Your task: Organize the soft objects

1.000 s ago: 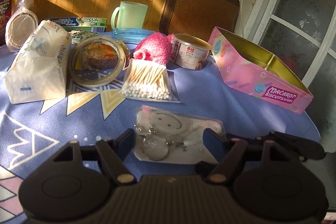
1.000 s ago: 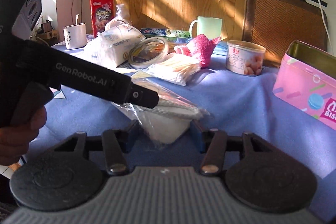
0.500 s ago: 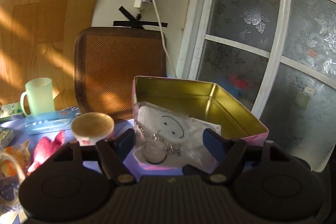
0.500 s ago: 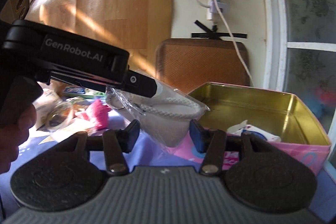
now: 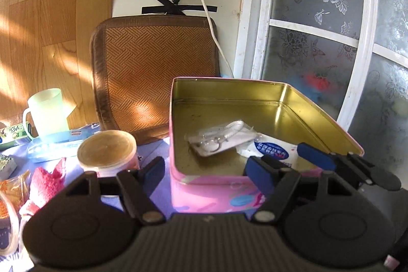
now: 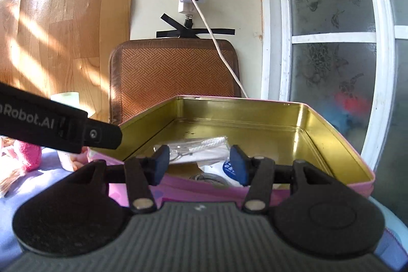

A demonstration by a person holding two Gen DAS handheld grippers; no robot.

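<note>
Both grippers have swung from the cluttered table to the pink tin (image 5: 204, 189), and the clear bags they carried a second ago now lie inside it. One bag (image 5: 219, 140), holding white cord and a metal ring, rests on the gold floor touching a white packet (image 5: 274, 148). Left gripper (image 5: 206, 168) stands wide and empty at the tin's near wall. Right gripper (image 6: 199, 162) stands moderately open, also empty, above the tin's near rim.

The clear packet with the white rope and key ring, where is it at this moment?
The clear packet lies on the floor of the pink tin, left of the white pack with a blue label, in both wrist views.
</note>
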